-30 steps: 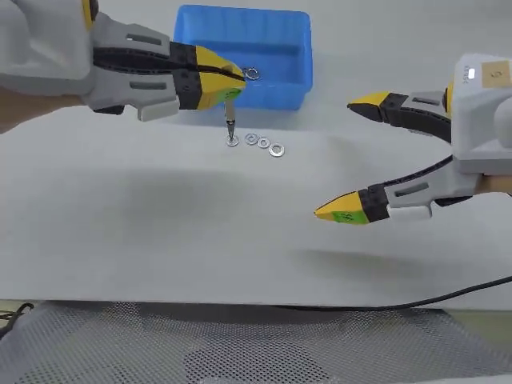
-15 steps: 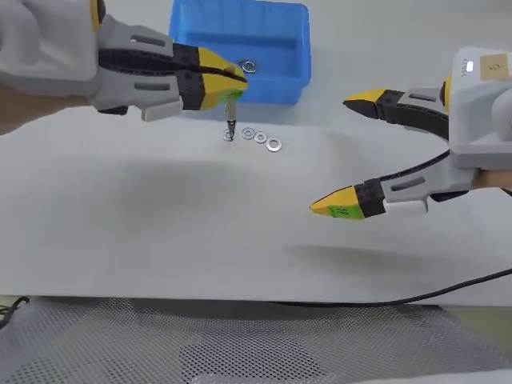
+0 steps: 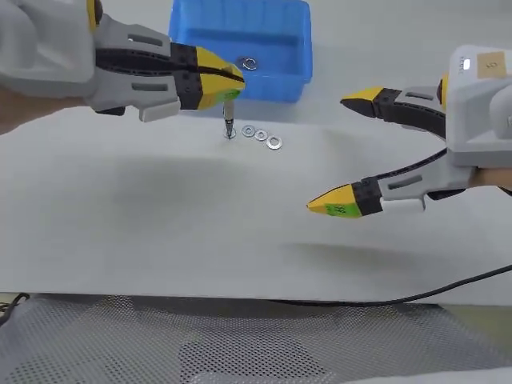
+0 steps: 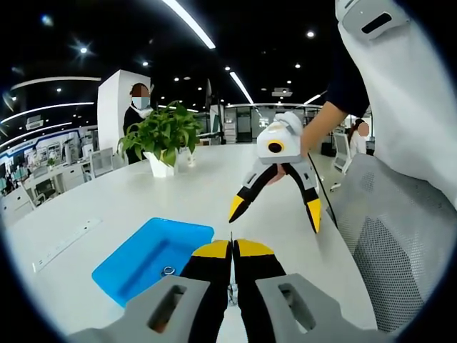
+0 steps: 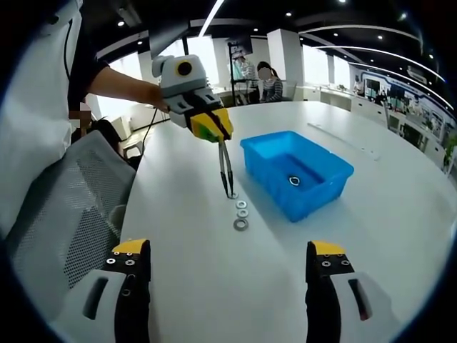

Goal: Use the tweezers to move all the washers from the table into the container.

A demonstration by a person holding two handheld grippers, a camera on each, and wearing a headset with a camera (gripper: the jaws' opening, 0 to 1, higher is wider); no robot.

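Tweezers (image 3: 229, 116) hang tip-down from my left hand-held gripper (image 3: 238, 80), whose yellow-tipped jaws are pressed together on their upper end. Their points come down at the bench (image 3: 160, 224) right at the end of a short row of washers (image 3: 261, 134), at the washer closest to that hand-held gripper; whether the points actually grip that washer I cannot tell. The rest of the row runs away from the tips, each washer lying flat and just beside the next.

In the right gripper view the tweezers (image 5: 226, 168) slant down from the left hand-held gripper (image 5: 214, 130) to the far end of the row (image 5: 242, 213), and the blue container (image 5: 314, 193) sits just beside the row, a single washer (image 5: 294, 180) flat on its floor. In the head view the container (image 3: 272, 88) stands just behind the row, with the lone washer (image 3: 250, 64) inside it close to the left jaws.

My right hand-held gripper (image 3: 336, 154) hovers above the bench well apart from the washers, jaws spread wide with nothing between them. In the left gripper view it (image 4: 275, 214) faces me, jaws splayed, beyond my own closed jaws (image 4: 232, 246), with the container (image 4: 143, 264) low on the left.
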